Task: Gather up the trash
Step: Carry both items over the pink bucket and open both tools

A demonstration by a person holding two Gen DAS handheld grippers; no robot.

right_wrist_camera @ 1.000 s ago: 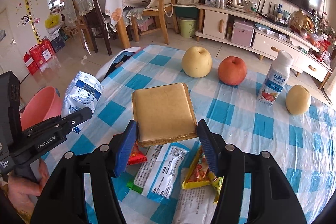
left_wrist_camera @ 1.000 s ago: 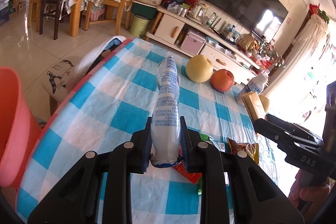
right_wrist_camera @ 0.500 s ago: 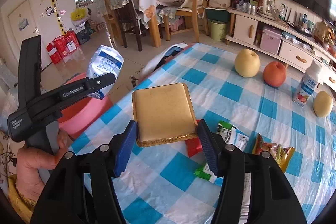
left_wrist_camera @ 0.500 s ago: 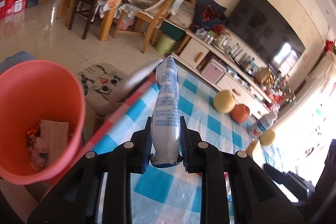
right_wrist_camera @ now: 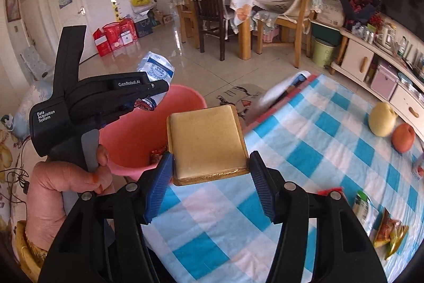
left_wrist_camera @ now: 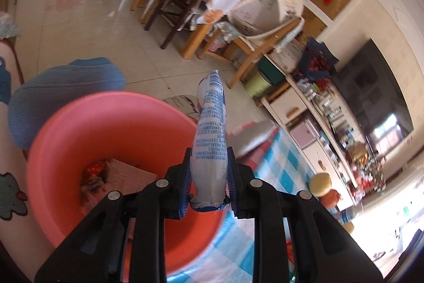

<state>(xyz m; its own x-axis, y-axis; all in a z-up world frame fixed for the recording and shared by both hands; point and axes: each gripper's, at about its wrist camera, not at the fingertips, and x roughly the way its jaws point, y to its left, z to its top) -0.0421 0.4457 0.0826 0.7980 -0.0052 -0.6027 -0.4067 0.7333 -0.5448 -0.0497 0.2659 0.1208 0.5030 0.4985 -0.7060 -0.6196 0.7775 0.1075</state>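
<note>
My left gripper (left_wrist_camera: 209,184) is shut on a white and blue snack bag (left_wrist_camera: 210,139), which stands up between the pads over the pink bin (left_wrist_camera: 53,150). Wrappers and paper lie at the bin's bottom (left_wrist_camera: 116,174). In the right wrist view the left gripper (right_wrist_camera: 159,89) holds that bag (right_wrist_camera: 156,70) above the bin (right_wrist_camera: 185,97), with a hand (right_wrist_camera: 61,182) on its handle. My right gripper (right_wrist_camera: 208,177) is shut on a flat golden-brown box (right_wrist_camera: 206,142), held over the table's left edge beside the bin.
The blue-and-white checked table (right_wrist_camera: 304,150) carries a pear (right_wrist_camera: 381,120), an apple (right_wrist_camera: 402,137) and several wrappers (right_wrist_camera: 389,230) at the right. A blue cushion (left_wrist_camera: 66,92) lies behind the bin. Chairs (right_wrist_camera: 212,15) and a TV cabinet (right_wrist_camera: 371,60) stand farther off.
Both grippers have swung left from over the table towards the pink bin. The snack bag now hangs over the bin's opening, and the golden-brown box has reached the table's edge.
</note>
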